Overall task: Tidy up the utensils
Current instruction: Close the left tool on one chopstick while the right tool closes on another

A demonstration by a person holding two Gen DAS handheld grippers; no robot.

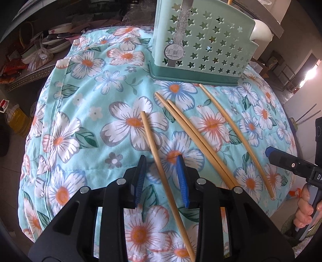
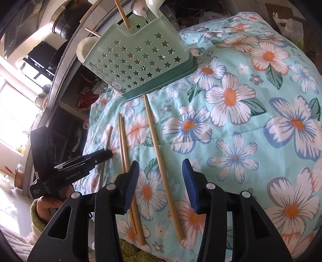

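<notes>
Both tools part open over loose chopsticks, gripping nothing.
We risk our left tool (image 1: 162,171) rolling its chopstick (image 1: 159,161) on the soft cloth (image 1: 80,121); our right tool (image 2: 161,177) could nudge the neighbouring pair (image 2: 125,161).

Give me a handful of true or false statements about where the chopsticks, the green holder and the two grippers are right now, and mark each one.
1. Four wooden chopsticks lie on the floral cloth. True.
2. The mint-green star-perforated plastic holder lies tipped on its side. False: it stands upright on its darker green base.
3. The left gripper has its blue pads either side of the leftmost chopstick, not pressing on it. True.
4. The right gripper is clamped shut on two chopsticks. False: its jaws are open, with the single chopstick on the right lying between them on the cloth.
5. The holder is empty. False: chopsticks and a metal spoon stick out of it.
</notes>
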